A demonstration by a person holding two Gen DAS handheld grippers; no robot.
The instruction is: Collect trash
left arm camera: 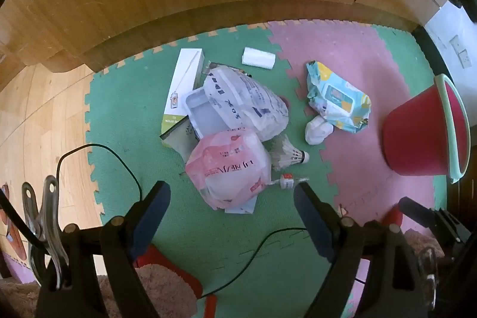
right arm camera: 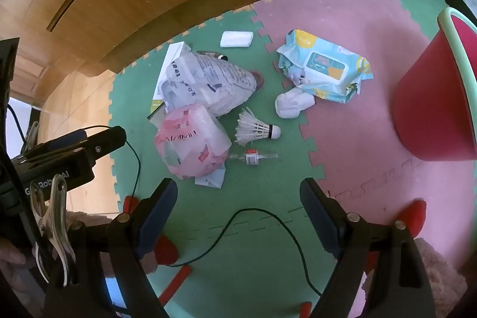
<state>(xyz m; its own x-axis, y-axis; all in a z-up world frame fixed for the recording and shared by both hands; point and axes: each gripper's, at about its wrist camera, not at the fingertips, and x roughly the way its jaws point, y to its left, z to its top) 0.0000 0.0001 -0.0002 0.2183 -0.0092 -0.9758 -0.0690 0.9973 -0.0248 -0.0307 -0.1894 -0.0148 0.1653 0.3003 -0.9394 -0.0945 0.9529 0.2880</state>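
Plainly, both the left tool (left arm camera: 229, 195) and right tool (right arm camera: 238, 192) hang with fingers wide apart, empty, over bare green mat (right arm camera: 253, 258) near the trash pile (left arm camera: 235, 133). Right of the pile stands the red bucket (left arm camera: 423, 136), tilted, its inside hidden. Only the right wrist view shows the shuttlecock (right arm camera: 256, 128) whole.

Green and pink foam floor mat (left arm camera: 143, 97): plastic bags (left arm camera: 238, 139) heaped at centre, wipes pack (left arm camera: 337, 97) and crumpled tissue (left arm camera: 317, 130) right, shuttlecock (left arm camera: 290, 154) near, red bucket (left arm camera: 417, 136) far right.
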